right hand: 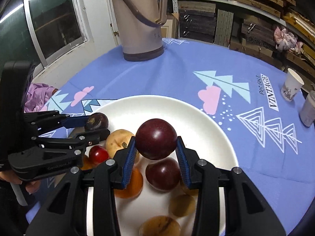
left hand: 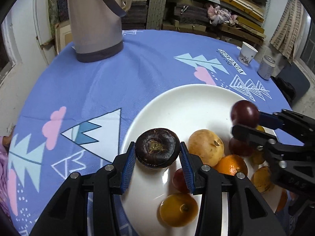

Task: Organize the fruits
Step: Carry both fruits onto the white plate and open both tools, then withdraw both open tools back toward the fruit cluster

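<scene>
Both grippers loaded, both over the white plate (left hand: 177,102) that sits on the blue patterned cloth of the table (left hand: 94,82).

Left gripper (left hand: 157,153): fingers narrowed onto a dark brown, flattish fruit (left hand: 157,146), stem scar facing the camera; blue pads press both its sides. It hangs above the plate's rim on the side toward the tall beige jug (left hand: 94,19).

Right gripper (right hand: 156,147): fingers closed on a round dark red plum (right hand: 156,138), held clear above the fruit already lying in the plate.

In the plate: a pale yellow-brown fruit (left hand: 205,147), an orange (left hand: 232,164), a second dark plum (right hand: 163,174), a small red fruit (right hand: 98,154), several yellow-orange ones nearer the camera, blurred.

Far edge of the table: paper cup (left hand: 247,54) and a can (left hand: 265,67), well apart from the plate.

Step in hand, by my reading: carrying two fruits in to join the pile, not yet set down.

Next move calls for lowering each onto bare plate, the open white area on the jug side looks best, then easing the fingers apart gently. Round fruit may roll; the pile is crowded.
</scene>
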The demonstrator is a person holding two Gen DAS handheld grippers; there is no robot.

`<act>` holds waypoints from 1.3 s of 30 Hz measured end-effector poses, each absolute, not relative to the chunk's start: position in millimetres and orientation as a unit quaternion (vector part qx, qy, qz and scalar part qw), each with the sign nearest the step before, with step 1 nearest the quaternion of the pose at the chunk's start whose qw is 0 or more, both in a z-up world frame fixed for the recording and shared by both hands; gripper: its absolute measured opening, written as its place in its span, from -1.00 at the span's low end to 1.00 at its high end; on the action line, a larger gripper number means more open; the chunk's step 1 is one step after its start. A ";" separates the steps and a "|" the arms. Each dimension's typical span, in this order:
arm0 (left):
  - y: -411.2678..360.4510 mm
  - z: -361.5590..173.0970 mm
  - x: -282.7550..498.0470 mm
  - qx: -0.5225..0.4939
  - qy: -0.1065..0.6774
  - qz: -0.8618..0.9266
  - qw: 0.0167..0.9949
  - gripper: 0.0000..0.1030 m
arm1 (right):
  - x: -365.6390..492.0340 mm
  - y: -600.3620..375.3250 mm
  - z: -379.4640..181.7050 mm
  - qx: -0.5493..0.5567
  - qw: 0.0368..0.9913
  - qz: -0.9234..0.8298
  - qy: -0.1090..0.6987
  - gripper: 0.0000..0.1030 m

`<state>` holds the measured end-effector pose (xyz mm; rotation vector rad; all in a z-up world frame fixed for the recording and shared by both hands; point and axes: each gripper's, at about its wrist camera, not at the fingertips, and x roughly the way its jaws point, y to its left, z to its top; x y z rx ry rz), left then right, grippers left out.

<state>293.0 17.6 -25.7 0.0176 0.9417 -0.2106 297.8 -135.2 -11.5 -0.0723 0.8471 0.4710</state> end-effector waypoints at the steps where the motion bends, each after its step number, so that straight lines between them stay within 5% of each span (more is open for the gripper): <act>1: 16.5 -26.1 293.6 0.011 0.451 -0.100 0.887 -0.14 | 299.7 -134.1 -13.6 -0.036 0.883 0.226 0.409 -0.24; 5: 12.4 -28.7 293.9 0.015 0.453 -0.101 0.886 -0.13 | 310.5 -133.8 -22.6 -0.032 0.878 0.212 0.428 -0.21; 9: 11.0 -27.6 292.0 0.011 0.457 -0.094 0.884 -0.10 | 309.1 -136.4 -20.1 -0.031 0.880 0.206 0.426 0.04; 13: 11.3 -13.0 280.1 0.016 0.437 -0.082 0.896 0.20 | 293.5 -145.7 -5.2 -0.022 0.889 0.205 0.408 0.22; 24: 6.3 6.5 217.1 0.027 0.412 -0.087 0.906 0.38 | 208.1 -183.8 21.9 0.006 0.909 0.203 0.365 0.83; 39: 16.3 -23.6 123.1 0.030 0.445 -0.102 0.889 0.43 | 73.6 -217.1 -27.7 -0.003 0.903 0.169 0.395 0.84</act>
